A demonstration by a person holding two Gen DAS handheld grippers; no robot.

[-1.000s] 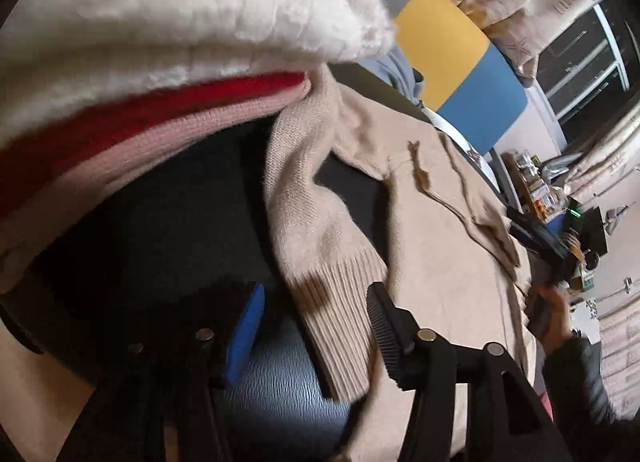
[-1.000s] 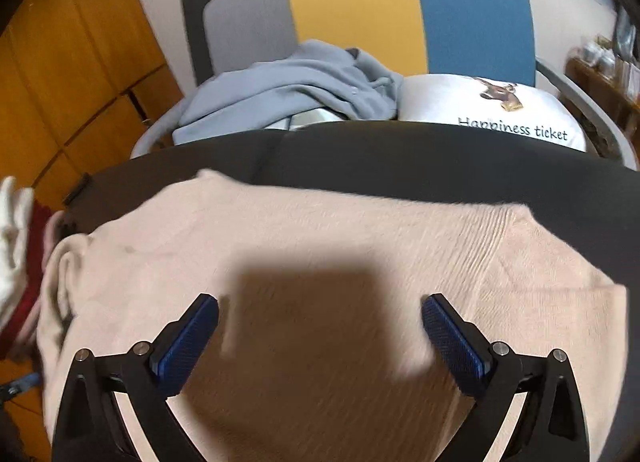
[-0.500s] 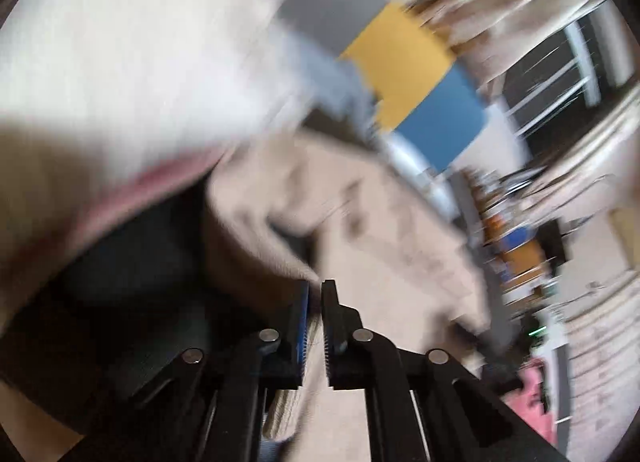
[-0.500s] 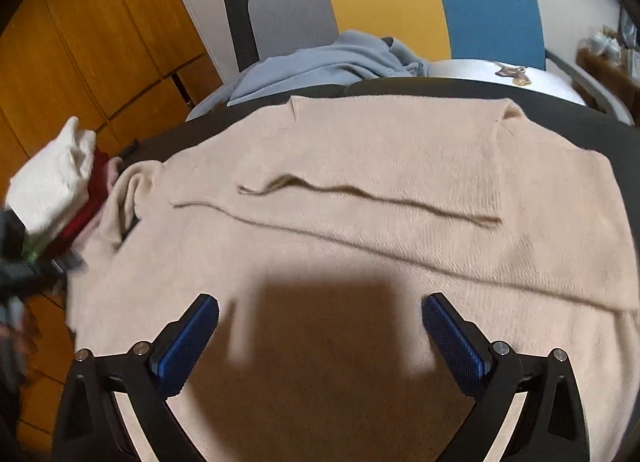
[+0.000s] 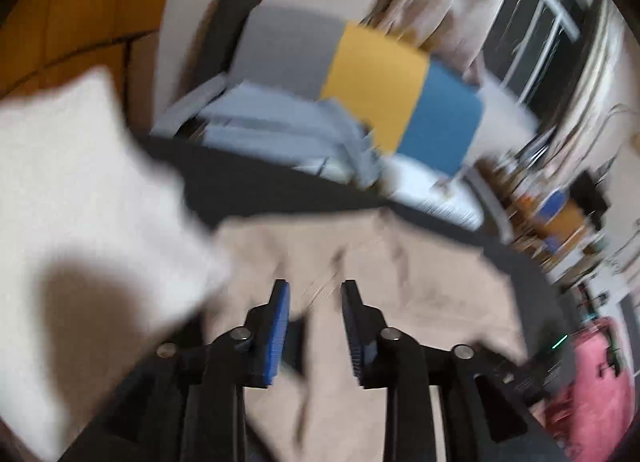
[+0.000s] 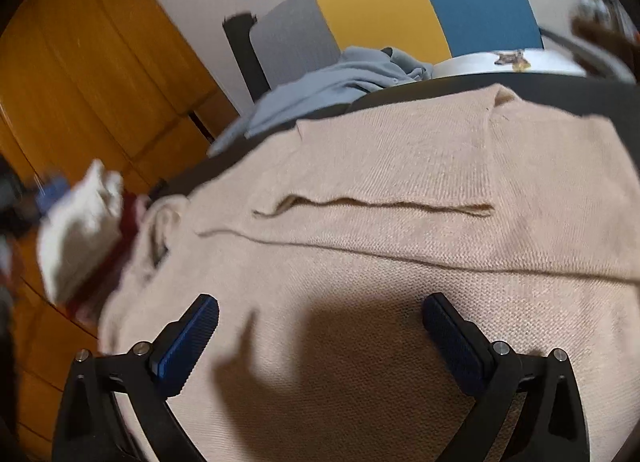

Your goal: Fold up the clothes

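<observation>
A beige knit sweater [image 6: 400, 246] lies spread on a dark surface [image 6: 560, 89], with a folded layer across its middle. My right gripper [image 6: 320, 326] hovers over its near part, wide open and empty. In the blurred left wrist view the same sweater [image 5: 400, 282] lies ahead. My left gripper [image 5: 314, 302] is above it, its jaws a narrow gap apart with nothing visibly held between them.
A stack of folded clothes, white on top [image 6: 80, 221] [image 5: 80, 201] over red, sits at the left. A grey garment [image 6: 340, 81] and a white printed one [image 6: 500, 61] lie behind, before a grey-yellow-blue chair back [image 6: 400, 1]. Wooden cabinets [image 6: 80, 81] stand left.
My left gripper closed at the sweater's cuff, then swung up and right and parted a little. The right gripper pulled back, so more of the sweater shows.
</observation>
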